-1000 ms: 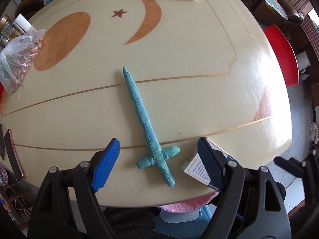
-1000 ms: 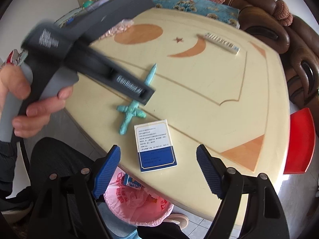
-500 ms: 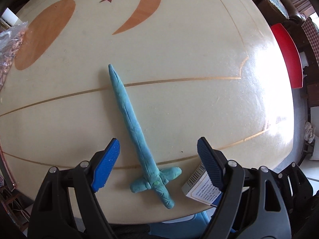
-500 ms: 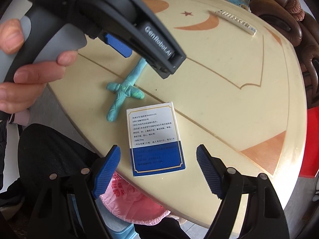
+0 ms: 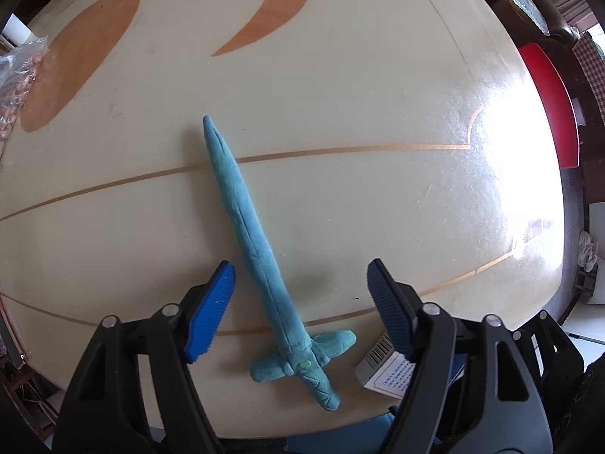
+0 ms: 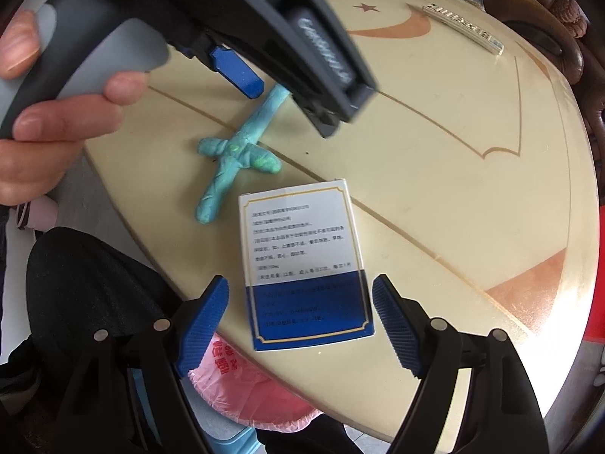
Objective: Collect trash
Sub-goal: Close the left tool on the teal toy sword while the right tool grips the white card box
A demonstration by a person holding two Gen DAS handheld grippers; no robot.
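Observation:
A teal clay sword (image 5: 261, 261) lies on the cream table (image 5: 340, 113), blade pointing away. My left gripper (image 5: 300, 304) is open, its jaws on either side of the blade just above the crossguard. The sword's hilt also shows in the right wrist view (image 6: 234, 162). A white and blue medicine box (image 6: 302, 268) lies flat near the table's front edge; only its corner shows in the left wrist view (image 5: 385, 367). My right gripper (image 6: 300, 319) is open, its jaws on either side of the box's blue near end.
A bin lined with a pink bag (image 6: 245, 393) stands below the table edge. A remote control (image 6: 463, 32) lies at the far side. A clear bag of reddish bits (image 5: 19, 72) sits at the left. A red chair (image 5: 548, 102) stands to the right.
My left gripper has moved forward and down over the sword, so the blade now lies between its jaws. My right gripper has closed in on the box.

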